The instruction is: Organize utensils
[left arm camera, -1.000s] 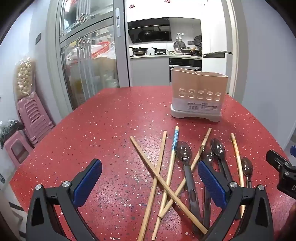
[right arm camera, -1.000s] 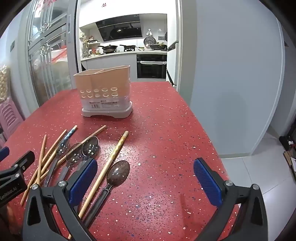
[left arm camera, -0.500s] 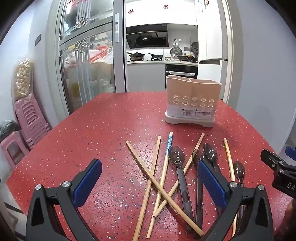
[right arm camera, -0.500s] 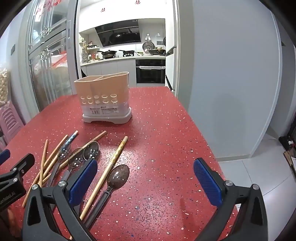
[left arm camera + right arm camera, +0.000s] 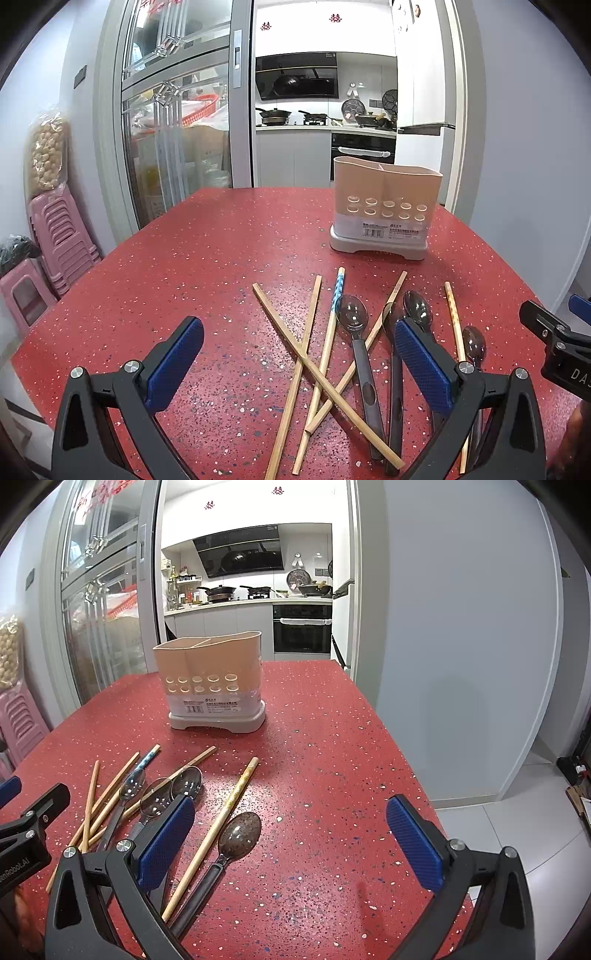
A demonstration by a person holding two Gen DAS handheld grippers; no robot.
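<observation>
Looks like the very start of the job, nothing sorted yet – the beige holder [image 5: 386, 206] stands upright at the far side of the red table [image 5: 184, 280] and, as far as the rim shows, has nothing sticking out of it. The left gripper [image 5: 295, 354] hovers w/ jaws spread wide over the crossed chopsticks [image 5: 317, 369], holding nothing; the right gripper [image 5: 291, 834] is spread too and empty, w/ the outermost spoon [image 5: 236, 840] and a patterned chopstick [image 5: 221, 819] just beside its left finger. The next move is prob a pick, and the right side looks easier – that spoon lies apart from the pile. The other spoons [image 5: 352, 321] are tangled w/ chopsticks lying over their handles, so lifting one could drag its neighbours. Pink stools [image 5: 55, 240] sit off the table's left, well out of the way.
</observation>
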